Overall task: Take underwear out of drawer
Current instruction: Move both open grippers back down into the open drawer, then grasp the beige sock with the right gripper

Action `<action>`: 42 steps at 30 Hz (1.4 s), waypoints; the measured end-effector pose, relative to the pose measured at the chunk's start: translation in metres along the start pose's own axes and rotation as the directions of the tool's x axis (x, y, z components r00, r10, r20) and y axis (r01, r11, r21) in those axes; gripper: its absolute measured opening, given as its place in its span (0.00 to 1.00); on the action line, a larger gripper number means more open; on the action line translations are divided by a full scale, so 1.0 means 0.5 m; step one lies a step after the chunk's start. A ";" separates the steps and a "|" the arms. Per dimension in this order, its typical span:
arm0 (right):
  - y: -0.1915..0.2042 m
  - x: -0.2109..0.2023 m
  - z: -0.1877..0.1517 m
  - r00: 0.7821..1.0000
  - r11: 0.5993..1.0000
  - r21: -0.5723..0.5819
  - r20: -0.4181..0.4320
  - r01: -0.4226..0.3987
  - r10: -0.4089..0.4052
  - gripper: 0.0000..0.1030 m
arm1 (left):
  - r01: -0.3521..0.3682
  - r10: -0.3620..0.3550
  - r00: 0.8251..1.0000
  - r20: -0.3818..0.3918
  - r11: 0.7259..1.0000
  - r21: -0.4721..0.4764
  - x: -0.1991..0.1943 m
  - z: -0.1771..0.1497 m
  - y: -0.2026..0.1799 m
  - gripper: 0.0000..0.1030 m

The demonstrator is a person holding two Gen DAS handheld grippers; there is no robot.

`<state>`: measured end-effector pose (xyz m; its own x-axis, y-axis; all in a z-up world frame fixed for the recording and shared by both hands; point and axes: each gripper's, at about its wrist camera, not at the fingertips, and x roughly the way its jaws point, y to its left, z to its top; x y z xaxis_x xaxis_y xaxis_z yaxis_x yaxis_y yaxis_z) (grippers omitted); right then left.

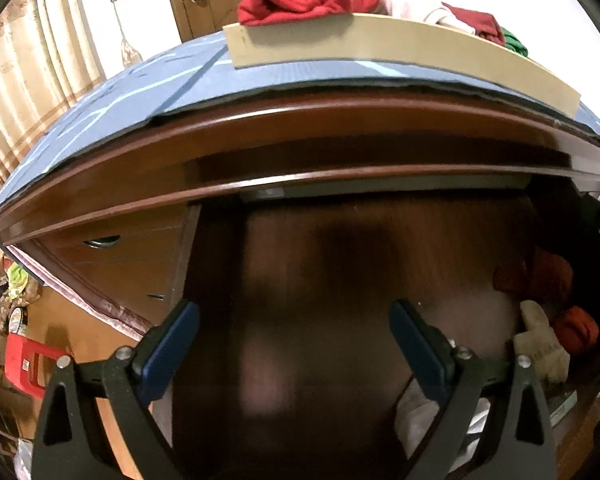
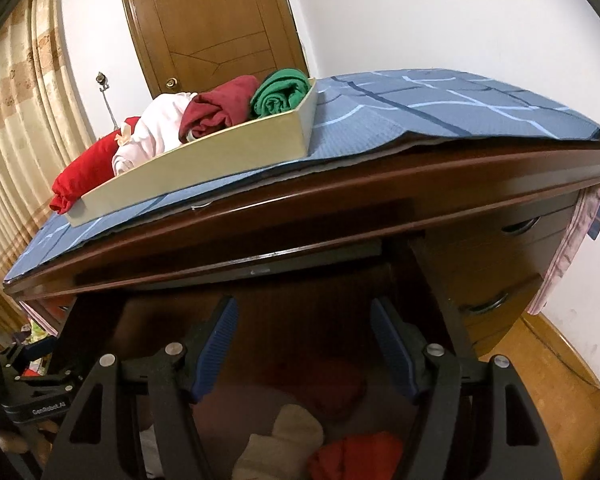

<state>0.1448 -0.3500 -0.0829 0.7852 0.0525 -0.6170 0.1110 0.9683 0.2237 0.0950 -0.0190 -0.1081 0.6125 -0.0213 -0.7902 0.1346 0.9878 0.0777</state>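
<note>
**Both grippers empty over the open drawer**

Here the left gripper [image 1: 296, 336] and right gripper [image 2: 302, 344] hang spread wide, each holding nothing, above the pulled-out drawer [image 1: 340, 260]. Rolled underwear [image 2: 356, 456], red and cream, lies at the drawer's near edge below the right gripper. On the dresser top, on a blue cloth [image 2: 420, 104], a cream tray [image 2: 204, 164] near the left front edge carries more rolled pieces [image 2: 220, 110].

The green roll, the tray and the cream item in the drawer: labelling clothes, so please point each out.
green roll [image 2: 281, 94]: right wrist view, on its rolled front face.
tray [image 2: 204, 164]: right wrist view, on its pale long side wall.
cream item [image 2: 288, 436]: right wrist view, on its upper fold, inside the drawer.
</note>
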 end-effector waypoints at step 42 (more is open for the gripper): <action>0.044 0.073 -0.038 0.943 0.994 -0.093 -0.332 -0.060 0.026 0.69 | 0.075 -0.067 0.987 -0.146 0.996 0.048 0.024 0.001 -0.036 0.94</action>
<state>0.1642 -0.3220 -0.1147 0.5410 0.1560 -0.8265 0.0065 0.9819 0.1895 0.1002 -0.0370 -0.1189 0.4818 -0.0649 -0.8739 0.2171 0.9750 0.0473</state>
